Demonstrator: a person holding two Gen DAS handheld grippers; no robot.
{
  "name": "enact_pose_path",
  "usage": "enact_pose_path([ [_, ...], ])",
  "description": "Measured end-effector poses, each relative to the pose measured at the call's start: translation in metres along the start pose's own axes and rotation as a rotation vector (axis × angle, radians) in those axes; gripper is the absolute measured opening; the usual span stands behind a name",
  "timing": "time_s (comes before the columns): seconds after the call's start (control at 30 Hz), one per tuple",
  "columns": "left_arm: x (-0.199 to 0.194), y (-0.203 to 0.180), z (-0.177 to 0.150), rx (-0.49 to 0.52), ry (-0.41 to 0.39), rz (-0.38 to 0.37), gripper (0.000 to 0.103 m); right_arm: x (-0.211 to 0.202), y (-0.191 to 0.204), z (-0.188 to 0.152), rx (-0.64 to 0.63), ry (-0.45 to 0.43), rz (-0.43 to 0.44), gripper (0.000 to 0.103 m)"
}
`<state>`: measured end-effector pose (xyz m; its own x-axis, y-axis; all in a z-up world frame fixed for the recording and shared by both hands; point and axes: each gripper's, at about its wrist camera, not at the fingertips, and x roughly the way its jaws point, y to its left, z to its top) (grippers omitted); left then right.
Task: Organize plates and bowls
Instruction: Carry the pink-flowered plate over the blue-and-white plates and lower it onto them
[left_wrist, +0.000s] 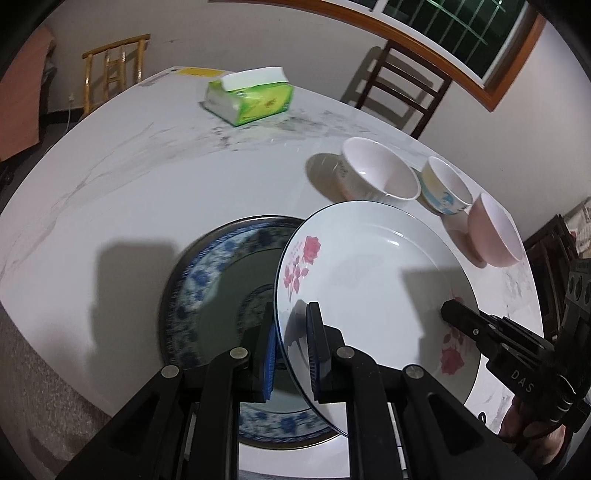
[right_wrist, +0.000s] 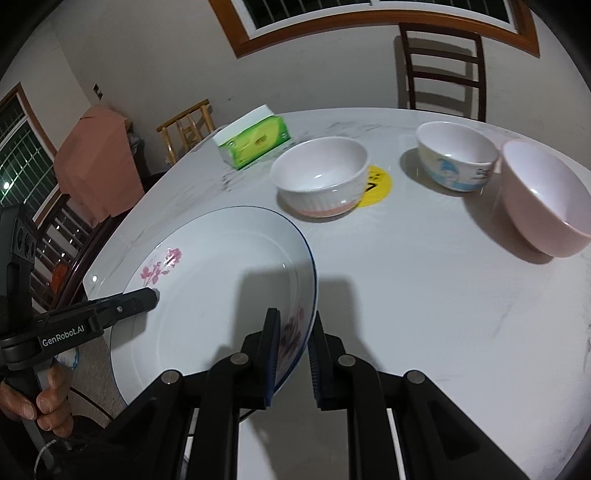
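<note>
Rose plate (left_wrist: 369, 280) rim clamped by both jaws; left gripper (right_wrist: 147, 297) marked "GenRobot.AI", right gripper (left_wrist: 452, 314) "DAS"

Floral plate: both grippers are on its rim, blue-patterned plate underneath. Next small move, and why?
Probably lower the floral plate level onto the blue-patterned plate. The left gripper and the right gripper each straddle its rim on opposite sides. In the left wrist view it is tilted and only partly overlaps the blue plate, so shift it across before releasing.
</note>
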<state>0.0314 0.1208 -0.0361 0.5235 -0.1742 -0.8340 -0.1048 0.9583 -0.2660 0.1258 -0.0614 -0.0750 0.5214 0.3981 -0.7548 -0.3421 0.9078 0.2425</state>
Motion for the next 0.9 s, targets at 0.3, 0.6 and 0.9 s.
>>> enact_pose_path([
  [0.3,-0.003,0.027,-0.005,-0.032,0.009,0.028,0.011,0.018,0.024,-0.001,-0.024,0.032,0.021,0.015],
  [0.6,0.005,0.044,-0.006,-0.059,0.035,0.049,0.011,0.038,0.032,-0.003,-0.014,0.075,0.032,0.015],
  [0.9,0.016,0.052,-0.008,-0.068,0.061,0.064,0.012,0.049,0.033,-0.006,-0.007,0.105,0.034,0.015],
])
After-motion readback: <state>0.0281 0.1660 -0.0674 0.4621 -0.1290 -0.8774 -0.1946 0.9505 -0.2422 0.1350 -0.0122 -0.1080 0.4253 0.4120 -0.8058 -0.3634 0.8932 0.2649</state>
